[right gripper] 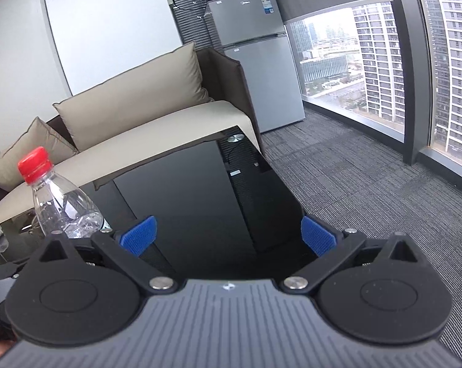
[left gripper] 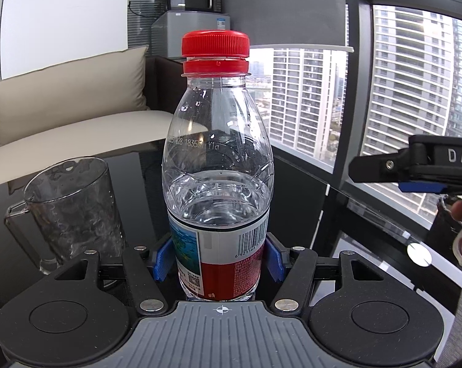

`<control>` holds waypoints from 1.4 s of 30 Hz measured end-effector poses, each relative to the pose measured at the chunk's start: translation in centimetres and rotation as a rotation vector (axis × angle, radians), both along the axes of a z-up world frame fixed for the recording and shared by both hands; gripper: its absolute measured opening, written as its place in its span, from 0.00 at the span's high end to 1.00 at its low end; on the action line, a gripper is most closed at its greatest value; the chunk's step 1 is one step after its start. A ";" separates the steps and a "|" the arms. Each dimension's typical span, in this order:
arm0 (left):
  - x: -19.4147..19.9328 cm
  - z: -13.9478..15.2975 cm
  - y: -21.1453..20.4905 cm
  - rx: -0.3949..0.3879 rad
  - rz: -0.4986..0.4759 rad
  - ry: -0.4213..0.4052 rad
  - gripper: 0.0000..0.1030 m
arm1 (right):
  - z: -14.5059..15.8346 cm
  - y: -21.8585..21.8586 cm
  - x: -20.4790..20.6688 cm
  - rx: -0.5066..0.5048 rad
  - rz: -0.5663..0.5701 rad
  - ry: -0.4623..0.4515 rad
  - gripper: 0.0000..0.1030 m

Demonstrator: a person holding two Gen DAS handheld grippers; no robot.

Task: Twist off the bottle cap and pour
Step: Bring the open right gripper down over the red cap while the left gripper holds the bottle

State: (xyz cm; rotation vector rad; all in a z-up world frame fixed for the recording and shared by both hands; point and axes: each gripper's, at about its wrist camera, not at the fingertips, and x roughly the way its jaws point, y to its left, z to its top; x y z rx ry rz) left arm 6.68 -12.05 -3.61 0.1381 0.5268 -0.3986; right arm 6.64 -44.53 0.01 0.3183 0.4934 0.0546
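The left claw (left gripper: 218, 259) clamps its blue pads against the label of a water bottle (left gripper: 218, 178) standing upright on the black glass surface (right gripper: 200, 190), apparently to steady it for uncapping. The red cap (left gripper: 215, 43) is on. The right claw (right gripper: 228, 234), its pads spread apart and empty, hovers off to the bottle's right. A clear pitcher (left gripper: 73, 205) waits near the bottle's left, toward the sofa-side edge.
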 end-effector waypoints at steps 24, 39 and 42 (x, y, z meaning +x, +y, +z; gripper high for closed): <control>-1.1 0.1 0.3 -0.002 -0.039 -0.008 0.46 | 3.7 3.9 -3.4 -0.015 0.093 -0.092 0.00; -1.3 0.4 0.7 0.001 -0.055 -0.007 0.46 | 7.0 5.5 -4.8 0.019 0.219 -0.149 0.00; -1.3 0.4 0.8 0.001 -0.058 -0.007 0.46 | 7.7 6.4 -4.5 0.027 0.257 -0.164 0.00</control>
